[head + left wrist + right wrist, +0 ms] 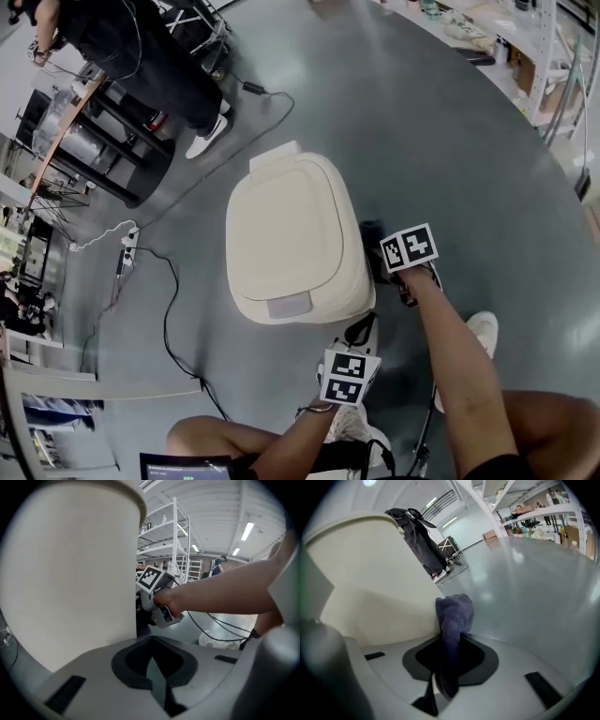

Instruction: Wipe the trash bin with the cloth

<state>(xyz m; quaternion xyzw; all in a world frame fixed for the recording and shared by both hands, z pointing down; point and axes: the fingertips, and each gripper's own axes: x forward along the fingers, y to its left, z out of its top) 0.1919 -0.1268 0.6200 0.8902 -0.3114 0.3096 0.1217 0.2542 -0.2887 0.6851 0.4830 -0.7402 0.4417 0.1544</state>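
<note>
Head view: the cream plastic lidded trash bin (295,239) stands closed, right gripper (375,251) at its 3 o'clock, left gripper (361,330) at 5; left gripper view: jaws closed, empty, idle; right gripper view: jaws clamp a blue-grey cloth (453,613) against the bin's wall, apparently to wipe it.

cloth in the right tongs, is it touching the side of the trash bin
Touching. The right gripper view shows the cloth, clamped in the right tongs, bunched against the trash bin wall with no gap between them.
</note>
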